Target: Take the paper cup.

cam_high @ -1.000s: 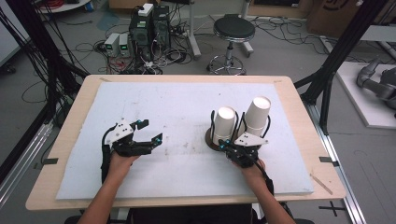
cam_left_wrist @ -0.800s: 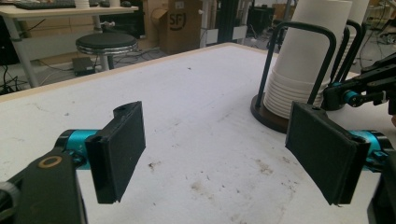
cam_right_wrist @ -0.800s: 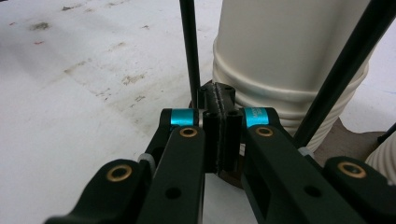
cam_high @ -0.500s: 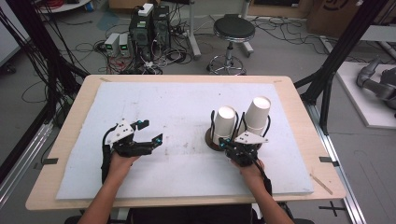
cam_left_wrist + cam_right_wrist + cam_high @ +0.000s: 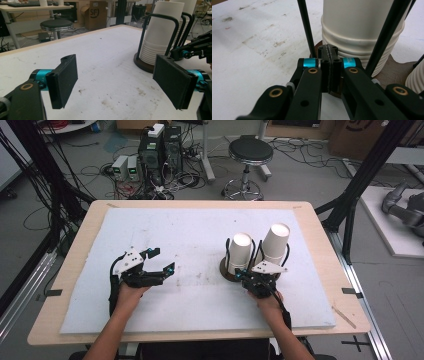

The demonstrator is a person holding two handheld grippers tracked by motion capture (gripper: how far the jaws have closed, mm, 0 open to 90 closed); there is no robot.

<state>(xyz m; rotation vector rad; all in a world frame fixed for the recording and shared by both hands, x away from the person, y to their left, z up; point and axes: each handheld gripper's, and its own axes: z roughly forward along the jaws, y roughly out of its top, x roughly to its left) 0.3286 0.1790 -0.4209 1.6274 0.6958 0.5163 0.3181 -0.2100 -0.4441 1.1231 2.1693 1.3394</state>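
The right tongs (image 5: pixel 329 58), pressed together and holding nothing, sit just before the cup stack (image 5: pixel 362 27) in its wire holder (image 5: pixel 231 269), probably steadying; the left tongs (image 5: pixel 120 82) gape apart over the surface (image 5: pixel 100 62), waiting.

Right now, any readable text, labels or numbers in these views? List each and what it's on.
"SF" – printed on the cardboard box on the floor past the table, left gripper view.
Dark print on the cardboard box at the top right of the high view – cut off and blurred, not readable.
The stacked paper cups, their rack and both grippers carry no readable marking.
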